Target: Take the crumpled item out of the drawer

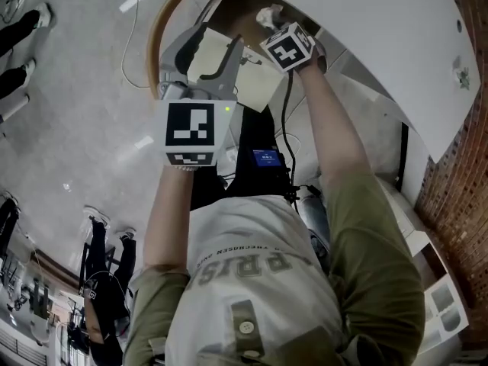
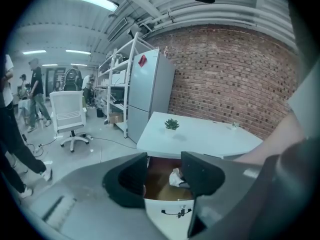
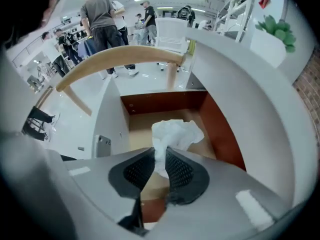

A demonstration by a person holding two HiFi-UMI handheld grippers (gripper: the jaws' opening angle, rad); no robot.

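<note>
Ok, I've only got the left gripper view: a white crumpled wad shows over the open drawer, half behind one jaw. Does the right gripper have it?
Observer: Yes. In the right gripper view the right gripper is pinched shut on the white crumpled paper wad, most of which bulges out beyond the jaws.
Operator: Anything close to the drawer that I can't see from here?
Observer: A curved light wooden rail arcs close beside the open white-fronted drawer, on the side away from the white tabletop.
</note>
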